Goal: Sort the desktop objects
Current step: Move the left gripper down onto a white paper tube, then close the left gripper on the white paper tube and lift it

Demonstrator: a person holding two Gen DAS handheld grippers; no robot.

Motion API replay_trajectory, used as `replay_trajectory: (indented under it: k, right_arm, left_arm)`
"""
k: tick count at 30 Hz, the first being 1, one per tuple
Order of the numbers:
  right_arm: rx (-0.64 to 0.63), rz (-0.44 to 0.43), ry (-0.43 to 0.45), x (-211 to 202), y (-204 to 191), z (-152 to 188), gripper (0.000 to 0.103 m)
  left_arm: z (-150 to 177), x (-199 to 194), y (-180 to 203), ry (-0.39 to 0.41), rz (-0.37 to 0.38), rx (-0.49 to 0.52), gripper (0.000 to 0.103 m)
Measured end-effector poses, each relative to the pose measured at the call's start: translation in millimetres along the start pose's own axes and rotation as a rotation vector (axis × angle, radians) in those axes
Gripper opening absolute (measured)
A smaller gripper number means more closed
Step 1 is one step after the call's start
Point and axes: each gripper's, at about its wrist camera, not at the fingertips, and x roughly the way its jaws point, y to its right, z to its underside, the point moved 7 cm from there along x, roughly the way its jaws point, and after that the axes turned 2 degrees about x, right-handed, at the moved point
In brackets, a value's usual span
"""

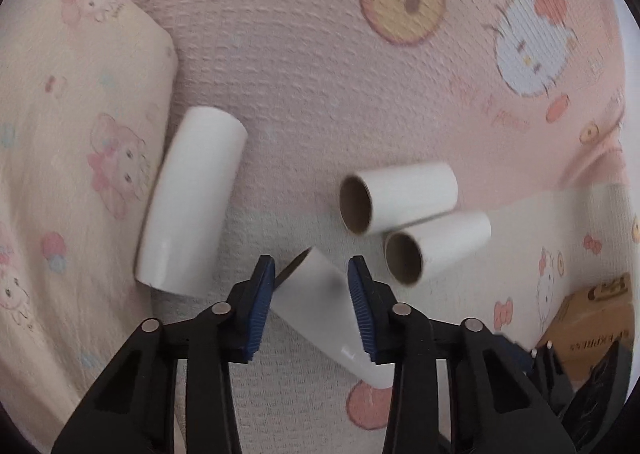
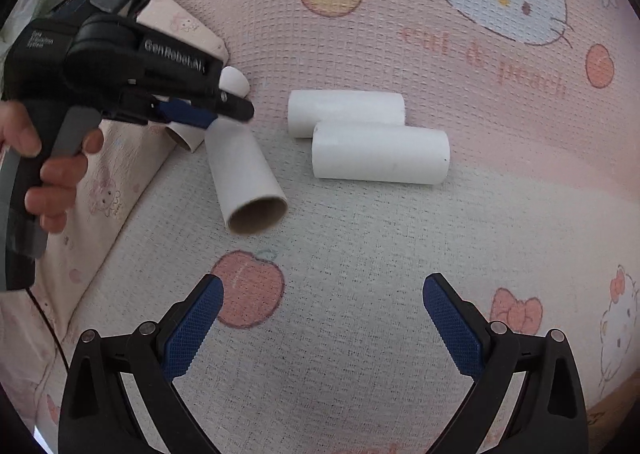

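Several white cardboard tubes lie on a pink cartoon-print mat (image 1: pixel 304 74). My left gripper (image 1: pixel 312 266) points steeply down, and its blue pads touch both sides of one tube (image 1: pixel 316 306), which lies slanted between them. The right wrist view shows this same tube (image 2: pixel 248 178) with its open end toward the camera, and a person's hand (image 2: pixel 52 174) holding the left gripper (image 2: pixel 232 110) over its far end. Two tubes (image 1: pixel 400 198) (image 1: pixel 436 246) lie side by side to the right. A larger tube (image 1: pixel 192 198) lies to the left. My right gripper (image 2: pixel 322 294) hangs open above the mat with nothing between its fingers.
A cream cartoon-print cushion (image 1: pixel 60 134) borders the mat on the left, and the larger tube rests against it. A brown cardboard box (image 1: pixel 592 326) sits at the lower right. In the right wrist view the paired tubes (image 2: pixel 380 154) lie mid-mat.
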Motion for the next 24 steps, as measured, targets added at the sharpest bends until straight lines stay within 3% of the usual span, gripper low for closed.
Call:
replay_trajectory:
  k: [5, 7, 9, 12, 24]
  right_arm:
    - [0.008, -0.039, -0.003, -3.0, -2.0, 3.8, 0.099]
    - [0.015, -0.061, -0.03, -0.4, -3.2, 5.0, 0.087]
    - [0.022, -0.09, -0.086, 6.9, -5.2, 10.4, 0.055]
    - [0.032, -0.132, -0.129, 12.0, -7.8, 15.1, 0.032]
    - [0.023, -0.194, -0.102, -4.4, -10.5, 16.4, 0.025]
  left_arm:
    - [13.2, 2.9, 10.5, -0.021, 0.066, -0.002, 0.039]
    - [16.6, 4.8, 16.2, -0.025, 0.083, -0.003, 0.038]
    - [20.4, 5.0, 21.6, -0.026, 0.084, 0.021, 0.039]
    - [23.0, 5.0, 23.3, -0.032, 0.079, 0.031, 0.038]
    - [41.5, -4.9, 3.2, -0.054, 0.15, -0.09, 0.033]
